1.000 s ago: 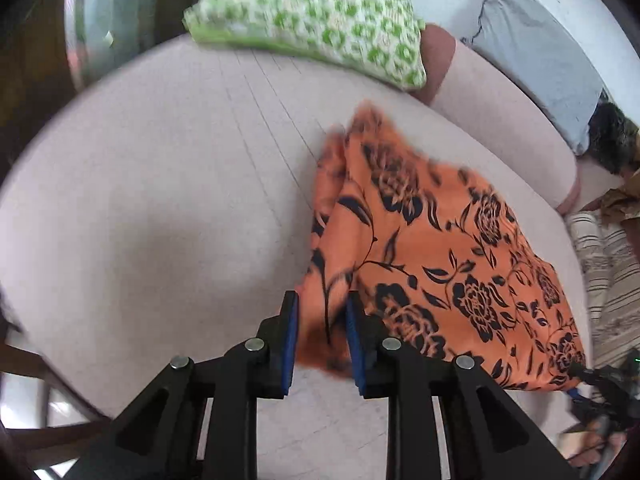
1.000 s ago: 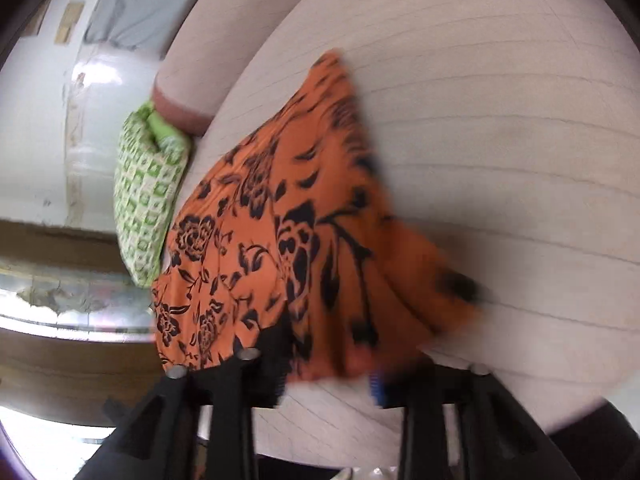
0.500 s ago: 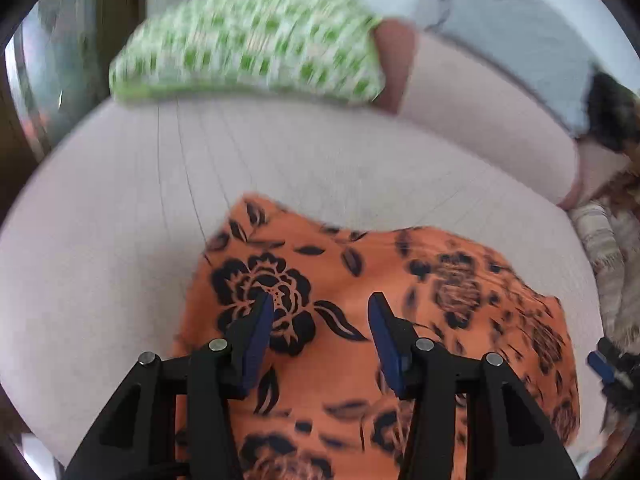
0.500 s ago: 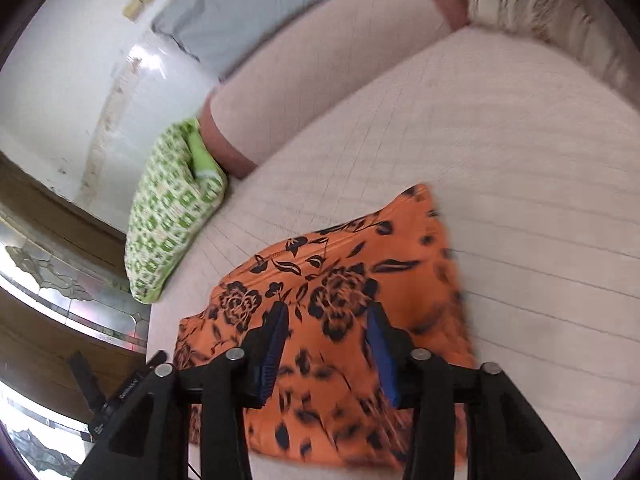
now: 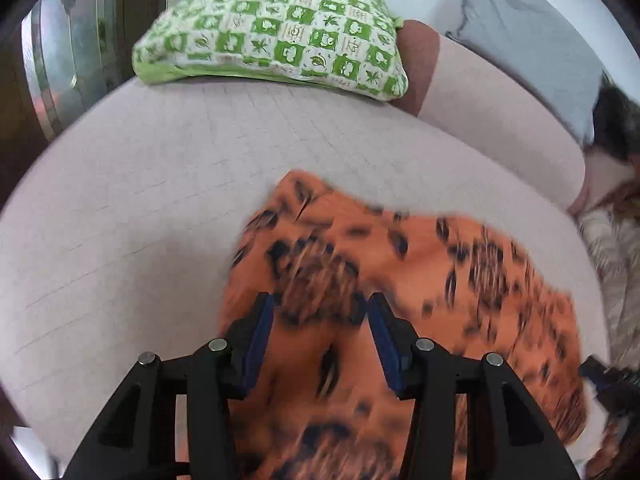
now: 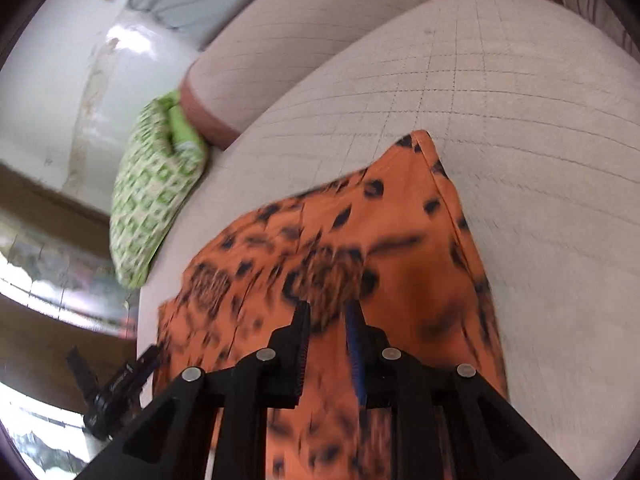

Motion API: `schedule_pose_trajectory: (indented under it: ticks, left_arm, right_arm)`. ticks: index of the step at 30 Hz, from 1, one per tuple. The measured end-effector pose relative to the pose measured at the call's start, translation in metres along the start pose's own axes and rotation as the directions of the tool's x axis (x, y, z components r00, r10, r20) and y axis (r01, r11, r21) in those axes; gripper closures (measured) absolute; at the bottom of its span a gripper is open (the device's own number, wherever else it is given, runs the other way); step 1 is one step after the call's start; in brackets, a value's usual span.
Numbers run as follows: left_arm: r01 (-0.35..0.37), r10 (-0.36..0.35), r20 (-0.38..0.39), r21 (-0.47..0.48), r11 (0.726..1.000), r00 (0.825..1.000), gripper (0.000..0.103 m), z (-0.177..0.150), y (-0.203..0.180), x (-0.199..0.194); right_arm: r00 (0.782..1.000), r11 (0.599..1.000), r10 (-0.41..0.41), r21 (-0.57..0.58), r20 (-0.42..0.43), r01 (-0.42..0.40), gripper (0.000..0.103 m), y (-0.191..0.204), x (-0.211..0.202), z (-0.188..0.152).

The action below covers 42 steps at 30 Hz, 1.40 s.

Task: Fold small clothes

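The orange floral garment (image 5: 420, 280) now lies spread on the pale quilted sofa seat (image 5: 140, 200), toward its front edge. A second ago both grippers pinched it and held it bunched; half a second ago they let go, and it has since lain flat. The left gripper (image 5: 320, 324) hovers over its left part with jaws wide apart and nothing between them. The right gripper (image 6: 326, 332) hangs over the middle with a narrower gap, also empty. I judge the laying-out done and the first fold next, probably from a near corner.

The garment's far right corner (image 6: 420, 140) sits clean on the seat. Beyond it the seat is bare up to the backrest (image 5: 500, 120) and the green checked pillow (image 5: 280, 36), giving room to fold away from the front edge.
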State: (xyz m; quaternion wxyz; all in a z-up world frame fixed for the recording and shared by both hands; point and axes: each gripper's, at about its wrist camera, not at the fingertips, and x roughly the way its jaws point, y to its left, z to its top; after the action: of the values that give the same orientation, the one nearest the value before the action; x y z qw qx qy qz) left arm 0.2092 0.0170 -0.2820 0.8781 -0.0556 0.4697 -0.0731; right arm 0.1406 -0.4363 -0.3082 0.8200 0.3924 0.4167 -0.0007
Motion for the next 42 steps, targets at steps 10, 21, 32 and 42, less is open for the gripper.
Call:
schedule_pose_trajectory:
  ticks: [10, 21, 32, 42]
  left_arm:
    - [0.017, -0.017, -0.038, 0.014, 1.0, 0.999, 0.05, -0.04, 0.005, -0.048]
    - [-0.092, 0.076, 0.157, 0.102, 0.991, 0.985, 0.03, -0.085, -0.007, -0.096]
    - [-0.211, 0.207, 0.061, 0.07, 0.975, 0.976, 0.03, -0.078, -0.001, -0.022]
    - [-0.233, 0.226, 0.083, 0.099, 0.967, 0.971, 0.03, -0.076, -0.005, -0.018]
  right_arm:
    - [0.998, 1.0, -0.004, -0.025, -0.055, 0.002, 0.08, 0.001, -0.033, -0.056]
    - [0.995, 0.996, 0.052, -0.08, 0.08, -0.045, 0.08, 0.001, -0.067, -0.092]
    - [0.992, 0.997, 0.04, -0.063, 0.117, -0.033, 0.08, 0.004, -0.053, -0.085]
    - [0.995, 0.996, -0.088, 0.018, -0.044, 0.089, 0.08, -0.012, -0.008, -0.075]
